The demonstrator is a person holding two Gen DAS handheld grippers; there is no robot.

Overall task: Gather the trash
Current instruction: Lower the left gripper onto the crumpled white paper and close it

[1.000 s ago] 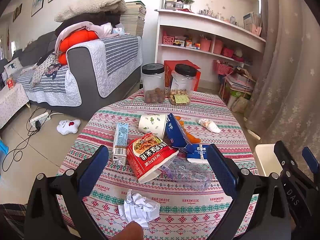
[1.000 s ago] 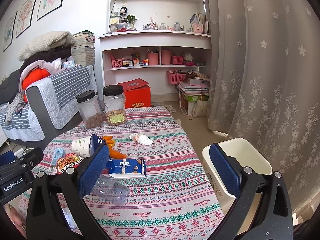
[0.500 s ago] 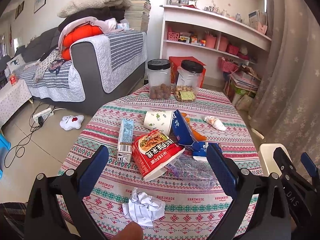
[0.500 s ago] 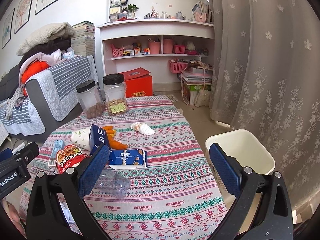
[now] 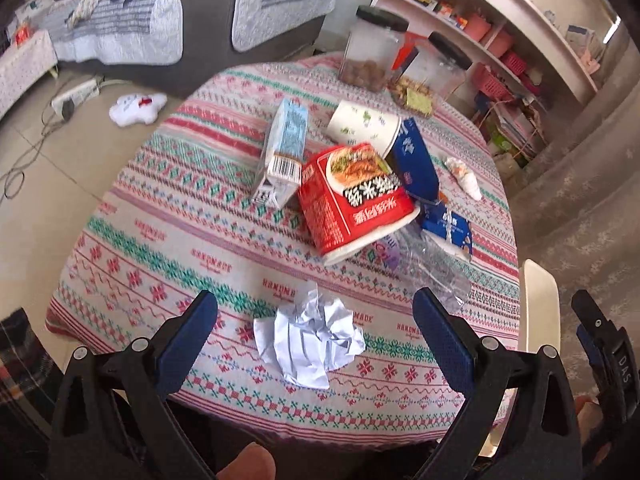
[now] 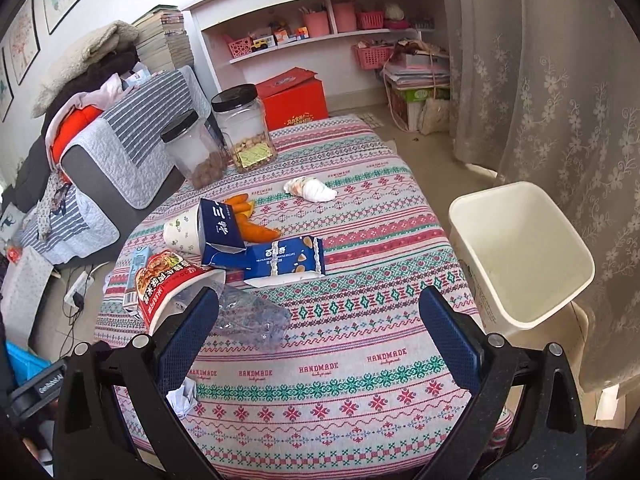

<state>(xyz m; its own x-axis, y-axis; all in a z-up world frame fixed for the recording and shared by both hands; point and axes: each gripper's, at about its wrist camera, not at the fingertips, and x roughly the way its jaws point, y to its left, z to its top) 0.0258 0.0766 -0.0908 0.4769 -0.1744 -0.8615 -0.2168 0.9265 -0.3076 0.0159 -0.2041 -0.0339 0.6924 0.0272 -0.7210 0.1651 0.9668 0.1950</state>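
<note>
Trash lies on a round table with a patterned cloth point(image 5: 168, 240). A crumpled white paper ball point(image 5: 310, 340) sits near the front edge, between the fingers of my open left gripper point(image 5: 316, 316), which hovers just above it. Behind it lie a red noodle cup point(image 5: 352, 200), a milk carton point(image 5: 284, 152), a paper cup point(image 5: 362, 126), a dark blue box point(image 5: 414, 160), a blue biscuit wrapper point(image 6: 286, 260) and a crushed clear bottle point(image 6: 252, 316). My right gripper point(image 6: 318, 320) is open and empty above the table's front. A white bin point(image 6: 520, 252) stands at the table's right.
Two black-lidded jars point(image 6: 244, 132) stand at the table's far side, with carrots point(image 6: 256, 228) and a wadded tissue point(image 6: 310, 190) nearby. A grey sofa point(image 6: 112, 148) is on the left, shelves point(image 6: 320, 28) behind, a curtain point(image 6: 560, 80) on the right.
Both grippers have tilted downward and moved closer to the table. The left gripper has come down over the paper ball. Both stay open.
</note>
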